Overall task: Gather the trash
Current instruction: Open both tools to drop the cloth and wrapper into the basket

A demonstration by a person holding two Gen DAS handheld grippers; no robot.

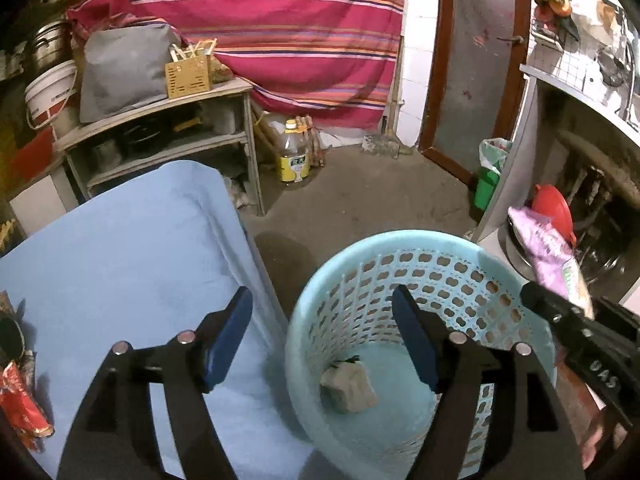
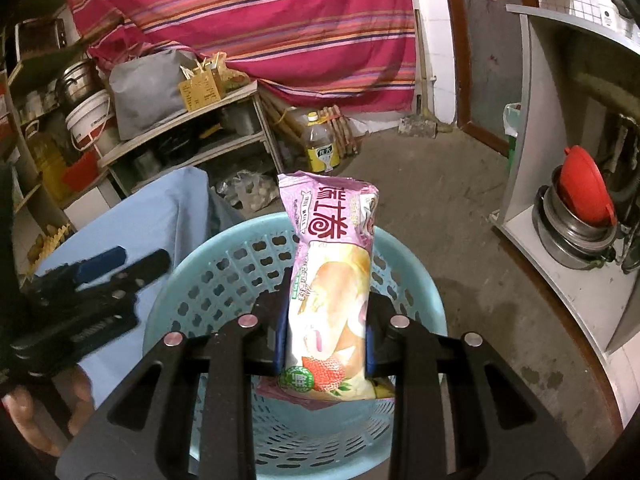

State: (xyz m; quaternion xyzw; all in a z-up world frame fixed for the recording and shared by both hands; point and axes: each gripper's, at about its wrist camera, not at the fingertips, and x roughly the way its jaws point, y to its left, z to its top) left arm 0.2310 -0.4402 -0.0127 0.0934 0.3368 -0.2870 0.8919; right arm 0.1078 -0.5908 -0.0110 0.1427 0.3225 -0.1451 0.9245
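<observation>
Left wrist view gives me a blue cloth-covered worktop (image 1: 120, 248) on one side and bare grey concrete floor (image 1: 360, 192) on the other, with a striped red and pink cloth (image 1: 260, 20) hung across the back wall, a rough shelf unit (image 1: 168, 136) carrying a grey bag, and a yellow-labelled oil bottle (image 1: 294, 152) standing on the floor. My left gripper (image 1: 322, 320) has its jaws spread wide with nothing between them, one finger over the cloth and the other over the light blue basket (image 1: 344, 264), a round plastic tub with perforated walls standing on the floor just beside the worktop. A crumpled beige wad (image 1: 348, 386) lies on its bottom; I cannot tell what it is made of. Red wrappers (image 1: 24, 404) at the worktop's left edge are cut off by the frame. From the right wrist view, my right gripper (image 2: 326, 344) has its jaws closed narrow on a glossy pink snack wrapper (image 2: 332, 272), held upright above the basket's opening; its lower end is partly hidden behind the fingers. Stacked metal pots with a red lid (image 2: 580, 200) sit in the open cabinet at right, partly cut off.
</observation>
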